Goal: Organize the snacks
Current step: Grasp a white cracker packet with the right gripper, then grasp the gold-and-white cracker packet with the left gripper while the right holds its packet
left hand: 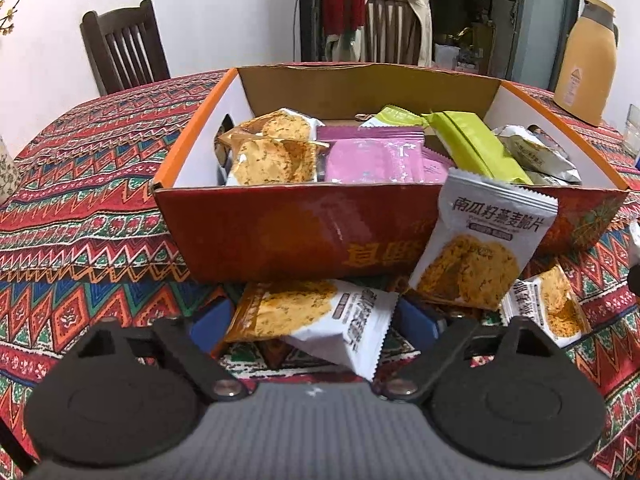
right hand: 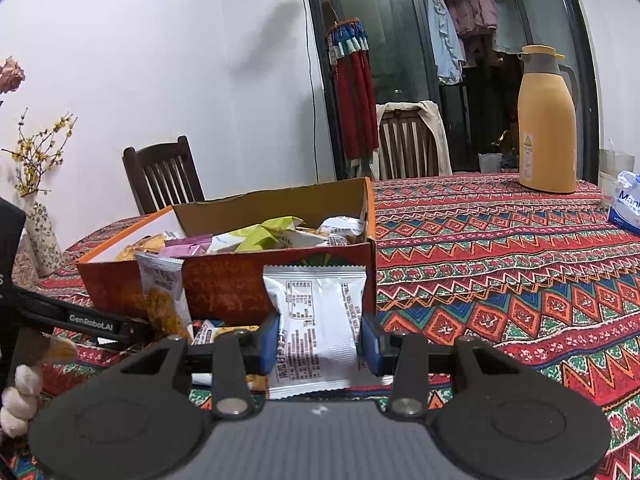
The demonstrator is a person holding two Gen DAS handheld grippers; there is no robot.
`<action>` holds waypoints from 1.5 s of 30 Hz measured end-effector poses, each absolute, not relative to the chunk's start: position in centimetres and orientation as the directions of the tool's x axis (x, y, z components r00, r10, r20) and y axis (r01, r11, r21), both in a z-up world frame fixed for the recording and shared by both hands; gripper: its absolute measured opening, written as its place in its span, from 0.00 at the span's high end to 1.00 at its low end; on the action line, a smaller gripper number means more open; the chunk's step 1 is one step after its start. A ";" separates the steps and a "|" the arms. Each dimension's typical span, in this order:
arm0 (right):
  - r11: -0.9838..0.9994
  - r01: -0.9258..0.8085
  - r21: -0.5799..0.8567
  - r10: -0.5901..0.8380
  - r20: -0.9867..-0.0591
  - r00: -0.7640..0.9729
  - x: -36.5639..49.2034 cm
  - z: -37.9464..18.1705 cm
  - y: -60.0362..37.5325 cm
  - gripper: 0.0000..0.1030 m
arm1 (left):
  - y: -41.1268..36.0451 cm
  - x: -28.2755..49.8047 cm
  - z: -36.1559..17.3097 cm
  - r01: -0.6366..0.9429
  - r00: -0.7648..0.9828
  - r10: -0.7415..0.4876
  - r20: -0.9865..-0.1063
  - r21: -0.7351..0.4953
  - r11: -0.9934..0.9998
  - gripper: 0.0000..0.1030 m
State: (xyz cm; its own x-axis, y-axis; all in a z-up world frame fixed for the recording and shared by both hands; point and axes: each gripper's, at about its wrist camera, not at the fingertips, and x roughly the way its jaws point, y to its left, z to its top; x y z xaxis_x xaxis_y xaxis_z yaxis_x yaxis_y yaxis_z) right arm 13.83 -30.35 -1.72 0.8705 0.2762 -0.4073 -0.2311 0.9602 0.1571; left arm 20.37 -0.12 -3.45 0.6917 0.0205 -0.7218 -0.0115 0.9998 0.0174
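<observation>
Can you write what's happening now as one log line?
left gripper: open around oat crisp packet | right gripper: shut on white packet | box: part-filled

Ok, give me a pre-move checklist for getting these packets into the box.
1. Right gripper has its packet: ok, the white packet is clamped between the blue fingers.
2. Left gripper has a firm hold: not ok, its fingers flank the packet on the table without pressing it.
3. Room in the box: cannot tell, it already holds many packets.
4. Path over the near wall: not ok, a standing packet leans against it.
5. Thermos out of the way: ok, far right on the table.
</observation>
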 end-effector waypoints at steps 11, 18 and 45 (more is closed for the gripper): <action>0.960 -0.231 0.159 0.277 -0.409 0.870 13.7 -1.7 -30.4 0.60 | -0.2 19.6 -3.4 -0.017 0.705 0.026 -0.709 0.020 1.000 0.29; 0.960 -0.231 0.160 0.278 -0.414 0.867 13.9 -1.7 -30.3 0.60 | 0.0 18.7 -3.3 -0.015 0.711 0.020 -0.703 0.014 1.000 0.32; 0.959 -0.250 0.132 0.280 -0.323 0.904 12.8 1.1 -29.0 0.60 | -0.8 14.0 2.5 0.048 0.835 -0.047 -0.548 -0.013 0.999 0.32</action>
State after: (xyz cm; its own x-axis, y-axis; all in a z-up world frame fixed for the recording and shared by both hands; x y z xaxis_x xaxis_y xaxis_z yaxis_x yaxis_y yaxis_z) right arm 12.77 -28.95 1.14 0.9042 0.2795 -0.3230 -0.2496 0.9594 0.1316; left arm 14.00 -0.80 2.47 0.8351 -0.0472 -0.5481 0.0478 0.9988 -0.0132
